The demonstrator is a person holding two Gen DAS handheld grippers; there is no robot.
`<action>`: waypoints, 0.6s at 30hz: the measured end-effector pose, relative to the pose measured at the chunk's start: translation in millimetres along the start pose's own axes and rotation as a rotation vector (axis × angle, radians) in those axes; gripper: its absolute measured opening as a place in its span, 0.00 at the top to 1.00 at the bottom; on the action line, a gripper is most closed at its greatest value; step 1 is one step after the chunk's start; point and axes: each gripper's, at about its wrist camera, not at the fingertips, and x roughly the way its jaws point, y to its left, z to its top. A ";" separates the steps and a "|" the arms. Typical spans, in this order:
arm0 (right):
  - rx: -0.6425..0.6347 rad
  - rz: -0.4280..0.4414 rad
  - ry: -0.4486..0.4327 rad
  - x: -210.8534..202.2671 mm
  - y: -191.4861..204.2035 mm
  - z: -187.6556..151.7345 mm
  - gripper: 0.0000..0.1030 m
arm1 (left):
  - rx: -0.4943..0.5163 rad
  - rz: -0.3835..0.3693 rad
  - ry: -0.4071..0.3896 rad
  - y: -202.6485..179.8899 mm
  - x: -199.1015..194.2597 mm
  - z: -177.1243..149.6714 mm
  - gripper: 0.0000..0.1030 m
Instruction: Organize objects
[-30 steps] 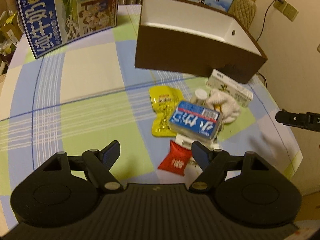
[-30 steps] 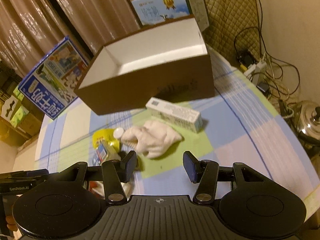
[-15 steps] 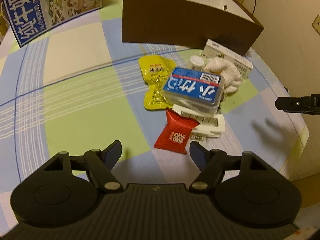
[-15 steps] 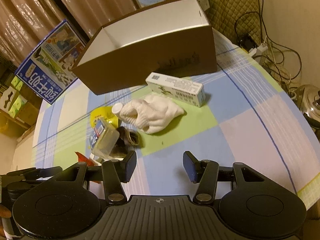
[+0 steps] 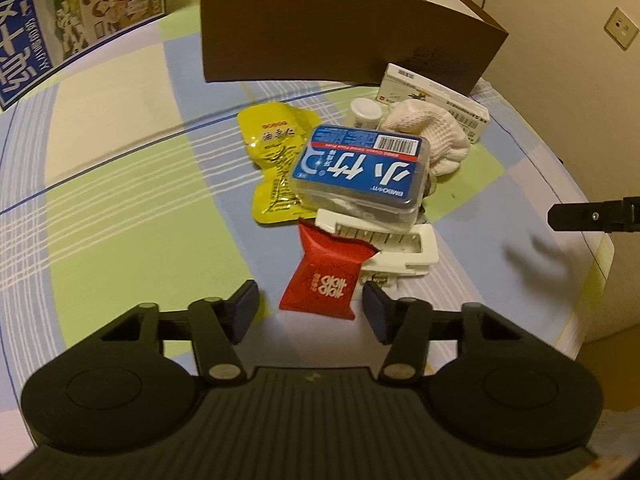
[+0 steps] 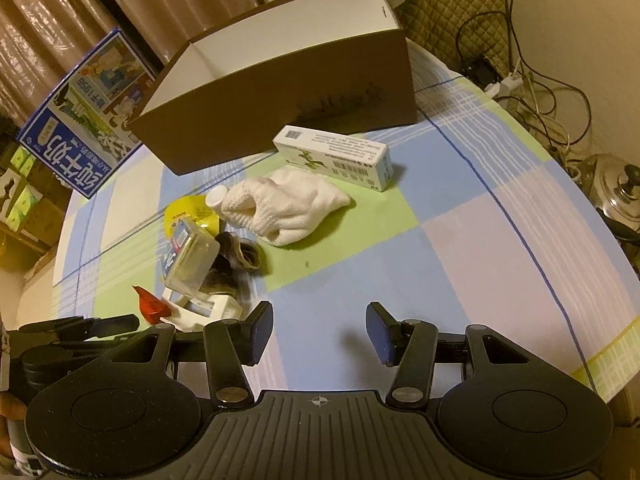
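Left tongs (image 5: 310, 312) gape wide and empty, straddling the small red foil sachet (image 5: 324, 270) on the checked-cloth desk (image 5: 120, 184), apparently positioned for pickup; right tongs (image 6: 318, 334) likewise open, unloaded.

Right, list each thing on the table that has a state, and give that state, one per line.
Left gripper: open, empty.
Right gripper: open, empty.
Brown box: open-topped, nothing visible inside.
Red packet: sealed, leaning on the white clip.
Clear case: closed, stacked on the pile.
Yellow pouch: flat on the cloth.
White glove: crumpled.
Carton: closed, lying flat.
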 end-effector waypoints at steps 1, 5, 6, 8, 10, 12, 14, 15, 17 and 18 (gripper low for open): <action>0.003 -0.003 0.000 0.0 -0.9 -0.5 0.52 | 0.004 -0.002 -0.001 -0.7 1.0 1.1 0.55; 0.010 -0.009 0.002 -0.1 -2.7 -0.8 0.52 | 0.015 -0.011 -0.007 -0.8 3.3 3.4 0.58; 0.011 -0.009 0.001 0.0 -2.8 -1.0 0.52 | 0.020 -0.014 -0.008 -1.0 4.0 3.7 0.60; 0.011 -0.009 0.001 0.1 -2.8 -1.0 0.52 | 0.029 -0.016 -0.007 -1.8 6.2 4.1 0.62; 0.008 -0.009 0.001 0.5 -2.6 -0.5 0.52 | 0.035 -0.020 -0.005 -1.9 7.9 4.0 0.65; 0.006 -0.009 0.001 1.1 -2.2 0.3 0.52 | 0.036 -0.021 -0.007 -1.6 8.3 4.0 0.68; 0.003 -0.007 0.001 1.9 -1.3 1.3 0.52 | 0.037 -0.021 -0.008 -2.1 8.4 4.0 0.70; 0.000 -0.007 0.001 2.4 -0.9 1.9 0.52 | 0.038 -0.021 -0.010 -1.8 8.0 4.1 0.73; -0.006 -0.004 0.003 3.5 0.5 3.5 0.52 | 0.036 -0.019 -0.014 -0.6 6.8 4.1 0.74; -0.008 -0.003 0.003 4.4 1.5 4.0 0.52 | 0.033 -0.019 -0.015 0.3 5.9 3.9 0.75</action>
